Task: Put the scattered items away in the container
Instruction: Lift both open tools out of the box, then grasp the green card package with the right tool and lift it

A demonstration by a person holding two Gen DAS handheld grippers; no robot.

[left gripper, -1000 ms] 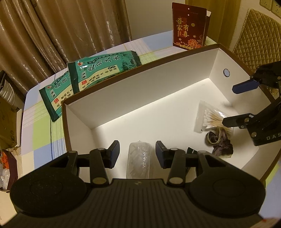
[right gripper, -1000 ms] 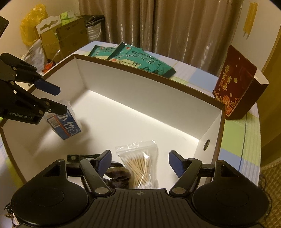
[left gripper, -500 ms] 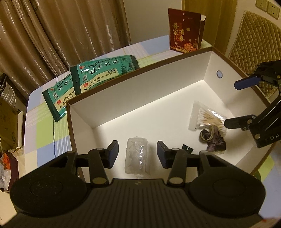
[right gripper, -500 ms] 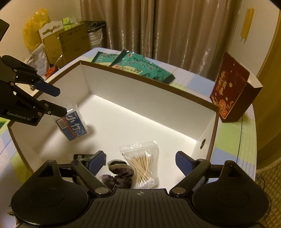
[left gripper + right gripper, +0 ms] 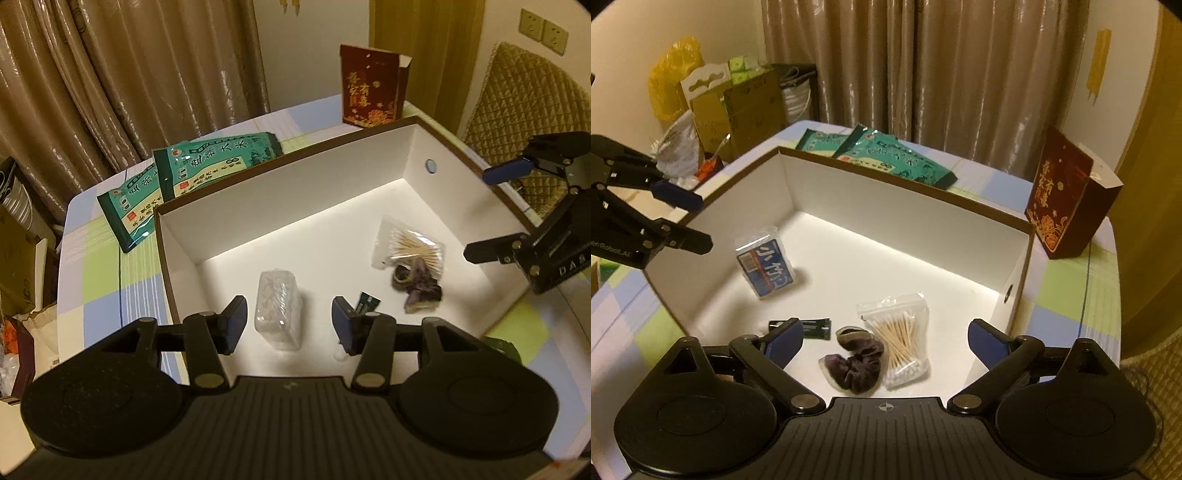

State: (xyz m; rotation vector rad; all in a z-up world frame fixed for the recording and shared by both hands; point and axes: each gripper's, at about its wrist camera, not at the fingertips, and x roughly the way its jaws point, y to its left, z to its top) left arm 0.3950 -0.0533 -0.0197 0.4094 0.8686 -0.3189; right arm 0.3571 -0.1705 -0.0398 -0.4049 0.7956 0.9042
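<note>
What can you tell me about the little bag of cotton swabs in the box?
The bag of cotton swabs is a clear plastic pouch with a sealed top, packed with wooden sticks that have white tips. It lies flat on the white floor of the box, touching the dark purple scrunchie. No gripper holds it.

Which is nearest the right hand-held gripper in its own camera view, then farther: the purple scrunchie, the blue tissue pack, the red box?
1. Purple scrunchie: between the right hand-held gripper's open fingers.
2. Blue tissue pack: farther left in the container.
3. Red box: outside, far right.
</note>
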